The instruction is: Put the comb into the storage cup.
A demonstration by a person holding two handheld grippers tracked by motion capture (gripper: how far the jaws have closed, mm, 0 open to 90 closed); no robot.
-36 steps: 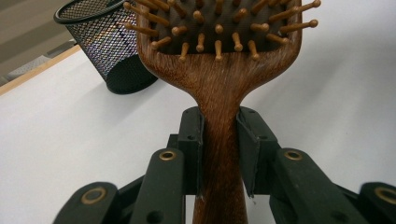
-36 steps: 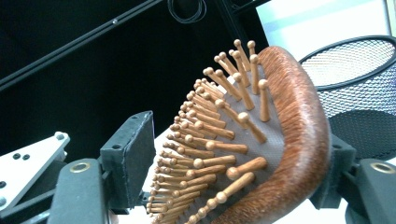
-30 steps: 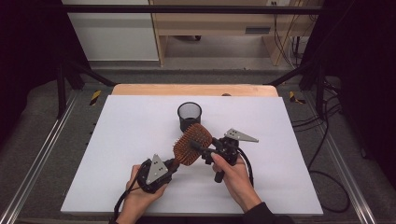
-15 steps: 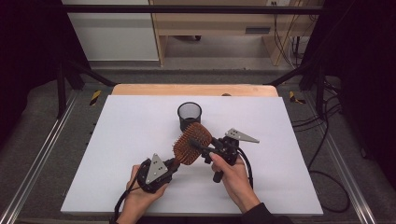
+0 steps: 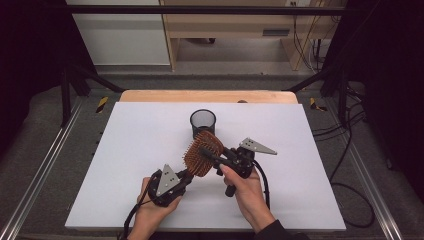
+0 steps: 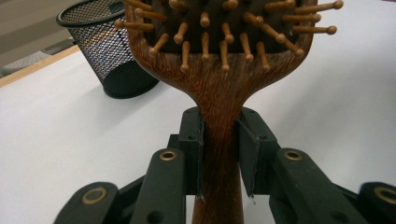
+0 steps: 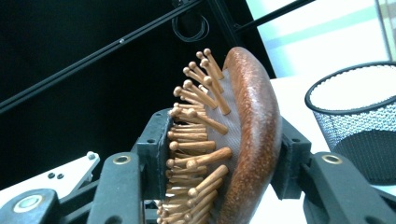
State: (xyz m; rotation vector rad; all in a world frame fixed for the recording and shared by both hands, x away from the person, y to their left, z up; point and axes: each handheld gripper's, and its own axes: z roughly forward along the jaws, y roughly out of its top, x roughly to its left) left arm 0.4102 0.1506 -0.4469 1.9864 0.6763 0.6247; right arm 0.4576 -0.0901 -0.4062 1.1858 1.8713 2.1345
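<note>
A: Two grippers share one wooden hairbrush (image 5: 202, 154) above the white table (image 5: 125, 150). Farthest left in the high view, the left gripper (image 5: 182, 176) sits in the person's left hand (image 5: 150, 210) near the table's front edge. Its jaws are clamped on the brush's handle, one black pad pressed on each side of the narrow neck, as the left gripper view shows (image 6: 219, 154).

B: And the brush itself?

A: It is lifted off the table, tilted, handle low toward the left gripper and head higher toward the right. The bristle face with its wooden pins looks up toward the camera in the high view.

B: What stands beyond it?

A: A black mesh cup (image 5: 203, 123), upright on the table just behind the brush head, apart from it.

B: Then the right side?

A: The right gripper (image 5: 210, 156), held in the right hand (image 5: 247, 192), has its jaws closed across the brush head: in the right gripper view one pad meets the pins and the other the rounded wooden back (image 7: 254, 140). Its grey three-cornered plate (image 5: 257, 146) points right.
</note>
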